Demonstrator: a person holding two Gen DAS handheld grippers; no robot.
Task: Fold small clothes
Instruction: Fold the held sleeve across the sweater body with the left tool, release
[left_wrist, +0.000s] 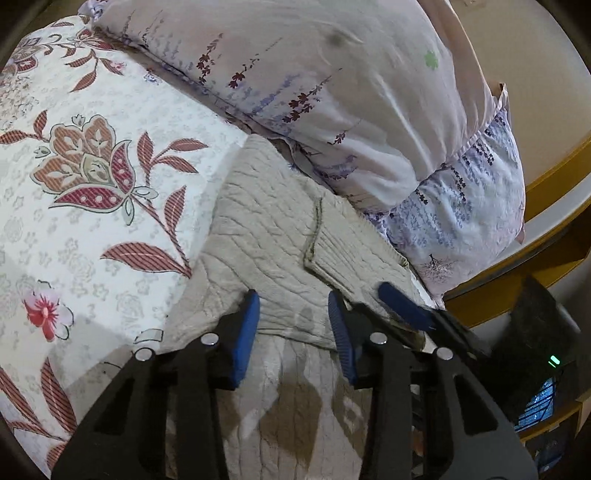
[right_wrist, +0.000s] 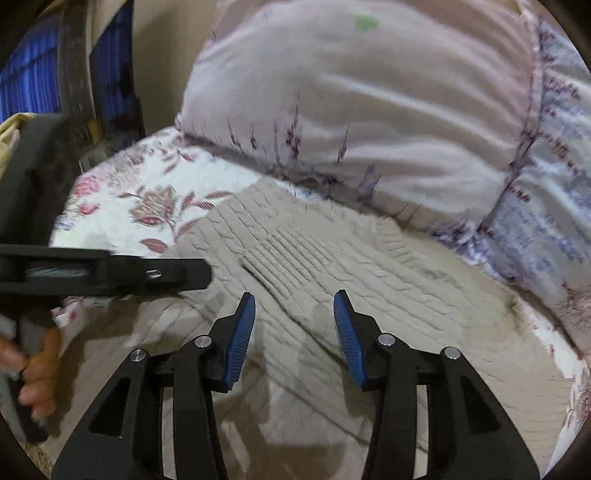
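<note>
A beige cable-knit sweater (left_wrist: 273, 229) lies spread on the bed, a ribbed cuff or hem folded over its right part. My left gripper (left_wrist: 295, 328) hovers over its near part, the blue pads apart with only cloth beneath them. A blue finger (left_wrist: 402, 306) of the other gripper shows over the sweater's right edge. In the right wrist view, which is blurred, the sweater (right_wrist: 351, 266) fills the middle. My right gripper (right_wrist: 295, 325) stands open above it with nothing pinched. My left gripper (right_wrist: 201, 274) enters from the left, seen side on, a hand (right_wrist: 37, 369) on its grip.
The sweater rests on a white bedsheet (left_wrist: 92, 184) with red flowers. Two stacked pillows (left_wrist: 332, 92) in a pale lavender print crowd its far edge. A yellow wooden bed frame (left_wrist: 535, 229) and a dark device with a green light (left_wrist: 553, 360) are at the right.
</note>
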